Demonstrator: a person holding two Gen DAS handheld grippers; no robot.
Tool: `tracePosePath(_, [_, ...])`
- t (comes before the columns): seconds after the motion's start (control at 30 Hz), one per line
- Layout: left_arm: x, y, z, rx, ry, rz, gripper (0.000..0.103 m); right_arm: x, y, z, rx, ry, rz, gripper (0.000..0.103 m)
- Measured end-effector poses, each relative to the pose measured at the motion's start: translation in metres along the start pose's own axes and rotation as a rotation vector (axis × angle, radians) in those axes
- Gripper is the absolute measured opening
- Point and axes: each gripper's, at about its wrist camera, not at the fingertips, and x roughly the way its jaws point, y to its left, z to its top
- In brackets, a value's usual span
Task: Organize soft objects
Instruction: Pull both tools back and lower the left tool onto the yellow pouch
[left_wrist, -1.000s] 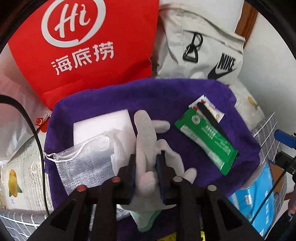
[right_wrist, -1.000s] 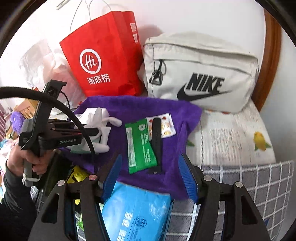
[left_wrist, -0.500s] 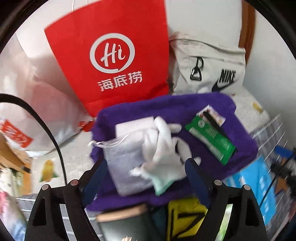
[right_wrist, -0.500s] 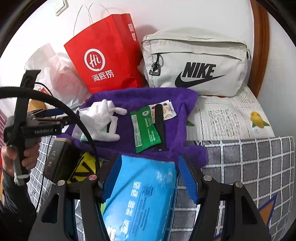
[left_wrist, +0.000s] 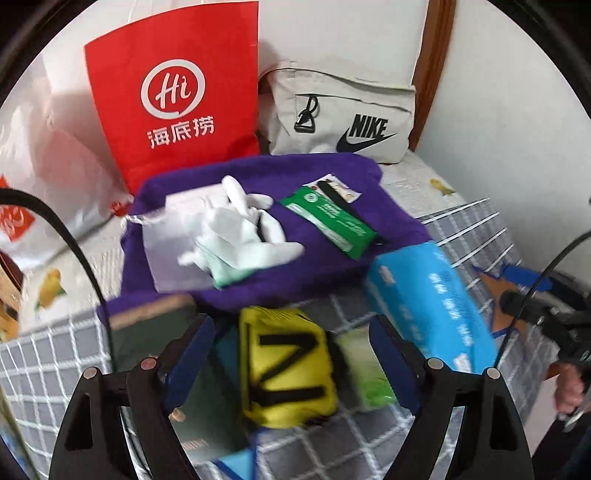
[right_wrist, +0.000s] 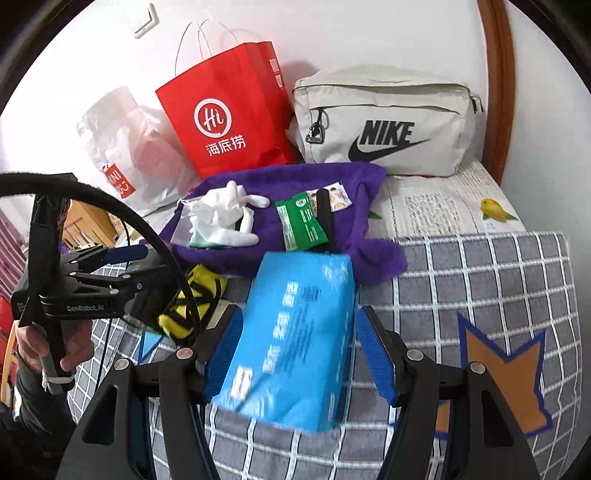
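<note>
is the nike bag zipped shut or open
Shut, as far as visible: the Nike bag shows closed zip lines, with its black pull hanging at one end.

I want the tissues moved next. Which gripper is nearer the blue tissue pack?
Right. The right gripper straddles the blue tissue pack, jaws open; the left gripper sits off to its left, over the yellow pouch.

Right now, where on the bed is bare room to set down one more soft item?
Bare patches: the checked blanket right of the blue pack, and the printed sheet between purple towel and Nike bag. Crowded: the towel and around the yellow pouch.
</note>
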Motion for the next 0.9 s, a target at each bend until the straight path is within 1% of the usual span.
tracePosePath(0.07, [-0.008,-0.004,-0.006,-0.014,-0.045,-0.044,0.085,-0.004,-0.003,-0.007,0.002,-0.003,-0.004,0.064])
tracePosePath(0.1, [-0.014,-0.007,-0.010,-0.016,-0.081,-0.049,0.085,-0.007,-0.004,-0.011,0.003,-0.007,-0.008,0.064])
tracePosePath(0.17, [-0.026,-0.015,-0.016,0.005,-0.159,-0.025,0.085,-0.012,-0.007,-0.019,0.009,-0.013,-0.002,0.064])
tracePosePath(0.2, [-0.029,-0.022,-0.019,0.033,-0.180,-0.008,0.085,-0.014,-0.008,-0.022,0.013,-0.013,0.004,0.064])
tracePosePath(0.23, [-0.029,-0.024,-0.019,0.046,-0.175,-0.002,0.085,-0.016,-0.010,-0.025,0.018,-0.017,0.011,0.064])
tracePosePath(0.33, [-0.021,-0.032,-0.019,0.058,-0.142,0.020,0.085,-0.022,-0.013,-0.033,0.023,-0.027,0.022,0.064])
tracePosePath(0.37, [-0.016,-0.034,-0.019,0.062,-0.115,0.044,0.085,-0.023,-0.014,-0.035,0.024,-0.030,0.025,0.064])
tracePosePath(0.4, [-0.006,-0.037,-0.017,0.068,-0.062,0.084,0.083,-0.025,-0.015,-0.037,0.026,-0.032,0.029,0.064])
tracePosePath(0.47, [0.006,-0.038,-0.018,0.087,-0.012,0.097,0.083,-0.027,-0.017,-0.041,0.030,-0.037,0.037,0.064])
tracePosePath(0.53, [0.019,-0.039,-0.019,0.110,0.032,0.128,0.083,-0.030,-0.020,-0.046,0.031,-0.038,0.044,0.064])
tracePosePath(0.63, [0.030,-0.037,-0.020,0.117,0.089,0.129,0.083,-0.032,-0.026,-0.051,0.034,-0.037,0.042,0.064])
tracePosePath(0.7, [0.033,-0.039,-0.021,0.141,0.115,0.130,0.083,-0.032,-0.030,-0.054,0.039,-0.034,0.040,0.064])
tracePosePath(0.77, [0.037,-0.042,-0.022,0.185,0.133,0.168,0.074,-0.031,-0.036,-0.055,0.053,-0.031,0.038,0.064])
tracePosePath(0.83, [0.042,-0.043,-0.023,0.213,0.161,0.177,0.057,-0.029,-0.042,-0.057,0.071,-0.027,0.041,0.064])
tracePosePath(0.87, [0.044,-0.043,-0.023,0.216,0.176,0.175,0.052,-0.028,-0.044,-0.057,0.079,-0.025,0.044,0.064])
tracePosePath(0.9, [0.047,-0.040,-0.024,0.212,0.192,0.175,0.045,-0.027,-0.046,-0.057,0.087,-0.024,0.046,0.064])
